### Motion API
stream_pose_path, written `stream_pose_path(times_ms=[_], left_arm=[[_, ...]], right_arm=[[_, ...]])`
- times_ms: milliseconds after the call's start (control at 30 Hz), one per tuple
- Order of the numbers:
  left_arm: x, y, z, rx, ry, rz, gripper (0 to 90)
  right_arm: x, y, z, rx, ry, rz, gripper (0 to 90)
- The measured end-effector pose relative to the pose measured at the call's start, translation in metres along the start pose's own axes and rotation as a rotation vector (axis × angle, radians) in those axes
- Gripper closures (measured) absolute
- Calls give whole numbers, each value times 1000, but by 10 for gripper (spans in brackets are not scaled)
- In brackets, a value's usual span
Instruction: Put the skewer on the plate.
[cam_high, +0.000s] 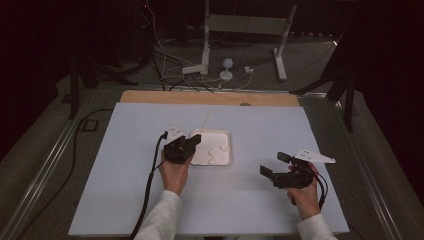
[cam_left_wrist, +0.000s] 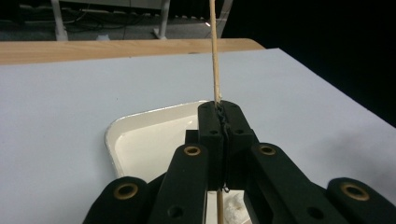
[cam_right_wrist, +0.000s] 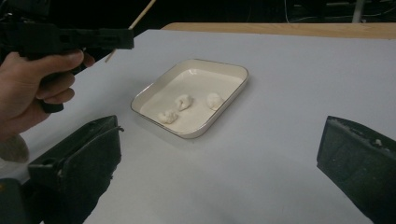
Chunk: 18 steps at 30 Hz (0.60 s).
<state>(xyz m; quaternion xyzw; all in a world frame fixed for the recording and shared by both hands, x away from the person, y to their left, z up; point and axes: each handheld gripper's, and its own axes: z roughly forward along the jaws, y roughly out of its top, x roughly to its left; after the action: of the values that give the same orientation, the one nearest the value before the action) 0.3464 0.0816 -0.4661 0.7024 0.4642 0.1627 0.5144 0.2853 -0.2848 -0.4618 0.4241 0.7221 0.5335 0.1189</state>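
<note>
High view first: nearest the person, two pale sleeves come up from the bottom edge, and each hand carries a black gripper over the light grey table (cam_high: 125, 200). The right gripper (cam_high: 274, 164) sits off to the right, well apart from the tray, with its jaws standing wide and nothing between them; a grey three-cornered plate rides on top of it. From the right gripper view the same two jaws rise far apart at either side, bare table between them.

A little farther in, the left gripper (cam_high: 195, 140) hangs at the near-left rim of the white tray (cam_high: 226, 161), its cable trailing back along the table toward the person. Its jaws are pressed together on a thin wooden skewer (cam_left_wrist: 215, 60). In the left gripper view the stick runs nearly upright through the closed pads, rising above them and also poking out below. In the right gripper view it slants up and away past the gripper's tip.

Inside the shallow rectangular tray lie three small white lumps (cam_right_wrist: 184, 101), close together but apart from one another, toward the near half of the tray.

Beyond the tray the grey surface runs on to a wooden strip (cam_high: 210, 97) along the far edge, with cables and white stand legs on the floor behind.
</note>
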Motion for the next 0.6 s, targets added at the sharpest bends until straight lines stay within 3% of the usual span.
stream_pose_path(times_ms=[600], left_arm=[[-1, -13, 18, 60, 25, -15, 896]], right_arm=[[0, -2, 1, 10, -2, -2, 0]])
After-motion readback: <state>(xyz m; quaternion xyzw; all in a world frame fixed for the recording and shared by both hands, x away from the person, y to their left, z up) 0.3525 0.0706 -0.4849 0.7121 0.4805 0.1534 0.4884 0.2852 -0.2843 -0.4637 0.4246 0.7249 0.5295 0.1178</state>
